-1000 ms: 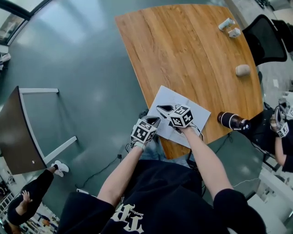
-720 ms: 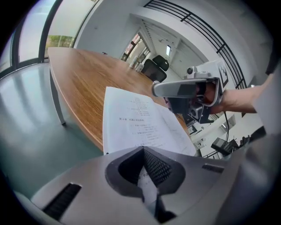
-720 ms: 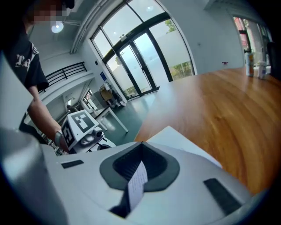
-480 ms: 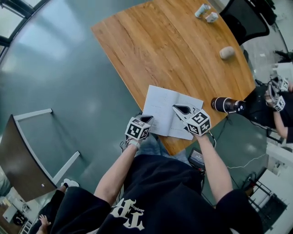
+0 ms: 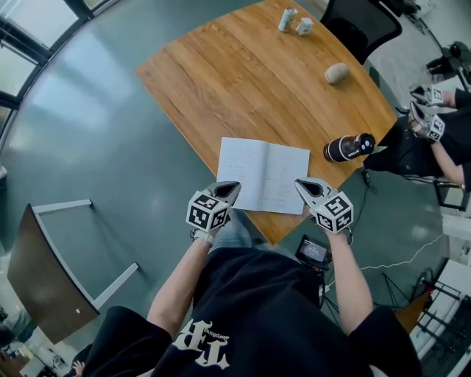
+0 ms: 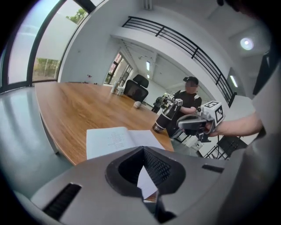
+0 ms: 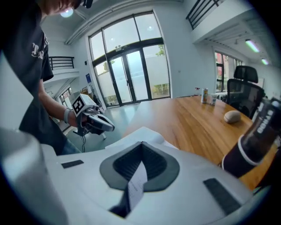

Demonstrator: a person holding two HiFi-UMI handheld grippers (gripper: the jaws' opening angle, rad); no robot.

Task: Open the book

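Note:
A white book (image 5: 263, 174) lies open and flat on the wooden table (image 5: 221, 81), near its front edge, both pages facing up. My left gripper (image 5: 227, 189) hovers just off the book's near left corner, jaws together and holding nothing. My right gripper (image 5: 305, 185) sits at the near right corner, also shut and holding nothing. In the left gripper view the book (image 6: 116, 139) lies ahead past my left gripper (image 6: 145, 176), with the right gripper (image 6: 193, 123) at its far side. The right gripper view shows the book's edge (image 7: 145, 134) beyond the right gripper (image 7: 136, 184).
A black bottle (image 5: 349, 146) lies on its side right of the book. A beige rounded object (image 5: 336, 73) and two cans (image 5: 293, 20) sit farther back. A black chair (image 5: 360, 26) stands behind the table; another person (image 5: 434, 140) with grippers is at right.
The right gripper has come off the page and drawn back to the book's near right corner. The book now lies fully open and flat. The left gripper stays near the left corner.

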